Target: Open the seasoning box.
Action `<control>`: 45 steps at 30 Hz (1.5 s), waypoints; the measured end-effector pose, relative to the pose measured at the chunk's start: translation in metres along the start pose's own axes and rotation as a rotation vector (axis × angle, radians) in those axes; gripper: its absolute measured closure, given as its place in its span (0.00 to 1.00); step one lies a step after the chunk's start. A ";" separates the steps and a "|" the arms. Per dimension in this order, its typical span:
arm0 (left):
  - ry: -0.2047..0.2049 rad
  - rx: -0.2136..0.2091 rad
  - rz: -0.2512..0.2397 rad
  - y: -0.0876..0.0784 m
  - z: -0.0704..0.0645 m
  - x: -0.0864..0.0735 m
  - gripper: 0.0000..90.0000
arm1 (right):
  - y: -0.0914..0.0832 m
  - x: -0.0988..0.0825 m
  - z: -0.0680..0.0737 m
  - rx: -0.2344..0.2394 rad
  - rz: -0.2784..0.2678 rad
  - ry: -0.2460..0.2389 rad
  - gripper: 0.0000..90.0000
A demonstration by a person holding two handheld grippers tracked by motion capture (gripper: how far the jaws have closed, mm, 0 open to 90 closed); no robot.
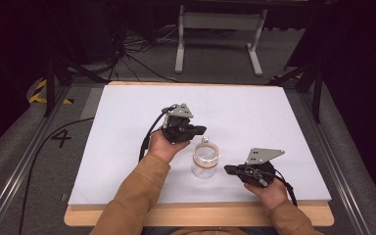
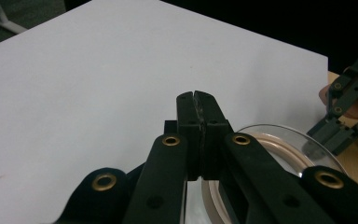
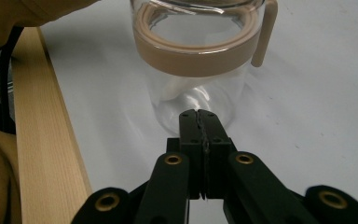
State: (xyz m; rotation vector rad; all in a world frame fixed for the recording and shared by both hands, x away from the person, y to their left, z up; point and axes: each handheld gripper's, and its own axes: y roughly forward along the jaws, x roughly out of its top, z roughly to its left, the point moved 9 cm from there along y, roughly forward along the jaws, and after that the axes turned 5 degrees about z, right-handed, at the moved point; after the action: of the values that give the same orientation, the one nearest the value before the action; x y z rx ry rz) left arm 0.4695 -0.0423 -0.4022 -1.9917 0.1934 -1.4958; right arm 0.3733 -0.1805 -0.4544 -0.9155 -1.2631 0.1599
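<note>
A clear glass jar (image 1: 205, 161) with a tan ring around its rim stands upright on the white table (image 1: 127, 127), between my two grippers. The tan ring (image 3: 193, 58) has a tab hanging down one side. My left gripper (image 1: 203, 130) hovers just behind and left of the jar, jaws pressed together on nothing; the jar's rim (image 2: 279, 144) lies below its jaws. My right gripper (image 1: 226, 169) sits low to the jar's right, pointing at it, jaws together and empty, the tips (image 3: 198, 114) just short of the glass.
The white sheet lies on a wooden board whose front edge (image 1: 196, 215) runs along the near side. Beyond the table stand a white metal frame (image 1: 219, 29) and loose cables (image 1: 132, 54) on the grey floor.
</note>
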 end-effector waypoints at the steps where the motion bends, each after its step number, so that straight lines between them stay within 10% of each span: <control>1: -0.001 -0.008 0.002 0.002 0.000 0.000 1.00 | 0.000 0.000 0.000 0.000 0.000 0.001 0.99; 45: 0.002 -0.037 0.043 0.011 0.002 -0.007 1.00 | 0.002 0.023 0.019 0.054 -0.071 -0.001 0.99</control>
State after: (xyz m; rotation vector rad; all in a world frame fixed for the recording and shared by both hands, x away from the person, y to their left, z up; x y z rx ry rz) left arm 0.4719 -0.0471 -0.4142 -2.0024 0.2646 -1.4770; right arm 0.3655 -0.1562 -0.4386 -0.8235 -1.2844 0.1380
